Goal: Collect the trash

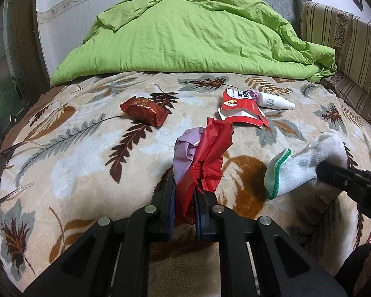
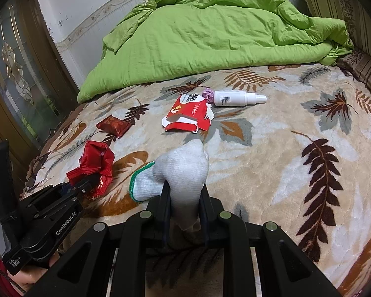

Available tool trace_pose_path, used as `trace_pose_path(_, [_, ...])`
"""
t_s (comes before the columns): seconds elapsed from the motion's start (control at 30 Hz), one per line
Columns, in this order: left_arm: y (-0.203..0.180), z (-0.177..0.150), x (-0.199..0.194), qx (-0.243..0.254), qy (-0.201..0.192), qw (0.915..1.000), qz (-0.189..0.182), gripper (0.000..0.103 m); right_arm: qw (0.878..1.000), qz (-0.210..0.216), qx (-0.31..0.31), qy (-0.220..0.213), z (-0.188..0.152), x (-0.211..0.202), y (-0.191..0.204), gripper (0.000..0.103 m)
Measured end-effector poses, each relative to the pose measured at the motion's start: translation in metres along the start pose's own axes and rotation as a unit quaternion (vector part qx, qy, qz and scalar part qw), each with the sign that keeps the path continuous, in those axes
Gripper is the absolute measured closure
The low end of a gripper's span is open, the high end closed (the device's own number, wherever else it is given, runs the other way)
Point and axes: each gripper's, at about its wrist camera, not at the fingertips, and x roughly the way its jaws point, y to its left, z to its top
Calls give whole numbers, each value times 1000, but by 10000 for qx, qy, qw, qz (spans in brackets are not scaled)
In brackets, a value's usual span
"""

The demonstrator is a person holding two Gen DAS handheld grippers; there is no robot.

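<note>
My left gripper (image 1: 184,185) is shut on a crumpled red and lilac wrapper (image 1: 205,153) and holds it over the leaf-patterned bed blanket (image 1: 86,153); the wrapper also shows in the right wrist view (image 2: 94,165). My right gripper (image 2: 184,190) is shut on a white sock with a green cuff (image 2: 175,173), seen at the right in the left wrist view (image 1: 304,163). A dark red snack packet (image 1: 144,111) lies further back on the left. A torn red and white pack (image 1: 242,107) lies behind the wrapper, next to a white spray bottle (image 1: 274,102) and a small purple ball (image 2: 207,93).
A green quilt (image 1: 185,32) is heaped across the back of the bed. Clear-framed glasses (image 1: 2,170) lie at the left edge of the blanket. A striped headboard cushion (image 1: 346,39) runs along the right. A glass-panelled door (image 2: 19,74) stands left of the bed.
</note>
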Motion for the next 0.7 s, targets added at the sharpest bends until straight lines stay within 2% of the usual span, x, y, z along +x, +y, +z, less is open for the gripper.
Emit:
trace_pose_path(0.23, [0, 0, 0, -8, -3, 10000, -22, 91, 10000, -38, -4, -2, 0, 0, 1, 82])
trace_pose_path(0.43, [-1, 3, 0, -33, -23, 9999, -112, 91, 9996, -295, -48, -27, 0, -3, 0, 82])
trace_pose_path(0.6, [-13, 4, -10, 219, -139, 9983, -515, 91, 9993, -343, 123, -52, 0, -21, -9, 82])
trace_pose_path(0.7, [-32, 8, -21, 458, -136, 9947, -913, 91, 9987, -375, 341, -49, -2, -42, -22, 82])
